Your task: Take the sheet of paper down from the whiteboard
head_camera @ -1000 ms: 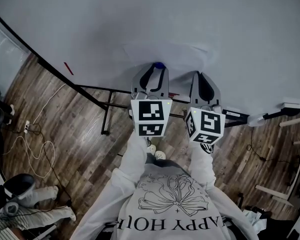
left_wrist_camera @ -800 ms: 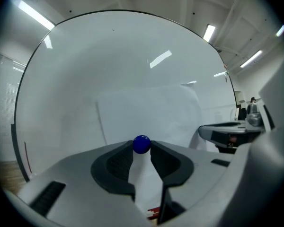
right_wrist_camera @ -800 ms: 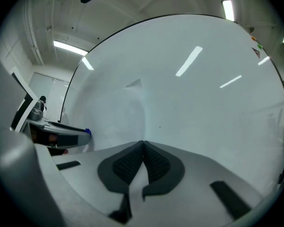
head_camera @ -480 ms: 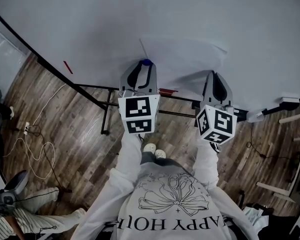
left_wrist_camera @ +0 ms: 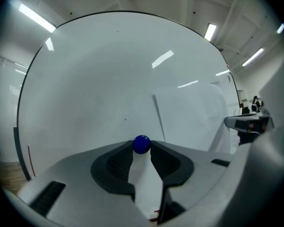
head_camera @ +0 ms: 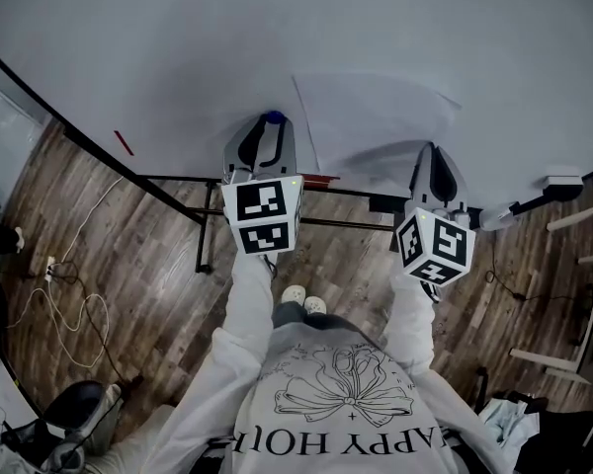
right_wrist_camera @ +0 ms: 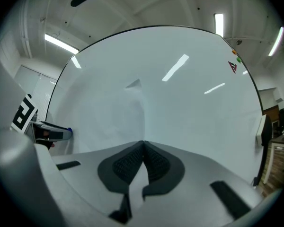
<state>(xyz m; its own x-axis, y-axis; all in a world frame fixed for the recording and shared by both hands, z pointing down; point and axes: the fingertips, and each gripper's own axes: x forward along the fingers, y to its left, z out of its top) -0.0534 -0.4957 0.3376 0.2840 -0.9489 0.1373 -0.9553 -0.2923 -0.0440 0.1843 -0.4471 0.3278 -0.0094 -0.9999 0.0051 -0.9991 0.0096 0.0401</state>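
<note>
The white sheet of paper lies against the whiteboard, its left edge a thin dark line. My right gripper is shut on the sheet's lower right edge. In the right gripper view the closed jaws meet on the paper, whose corner sticks up above. My left gripper stands left of the sheet, apart from it, shut on a small blue ball magnet. The left gripper view shows that magnet pinched between the fingertips, with the paper to the right.
A red marker rests on the board's lower rail at left and an eraser at right. The black stand rises from a wooden floor with cables. Small red and green marks sit at the board's upper right.
My right gripper has moved to the right with the sheet in it. The left gripper with the blue magnet now stands clear of the sheet's left edge; the gap between the grippers has widened.
</note>
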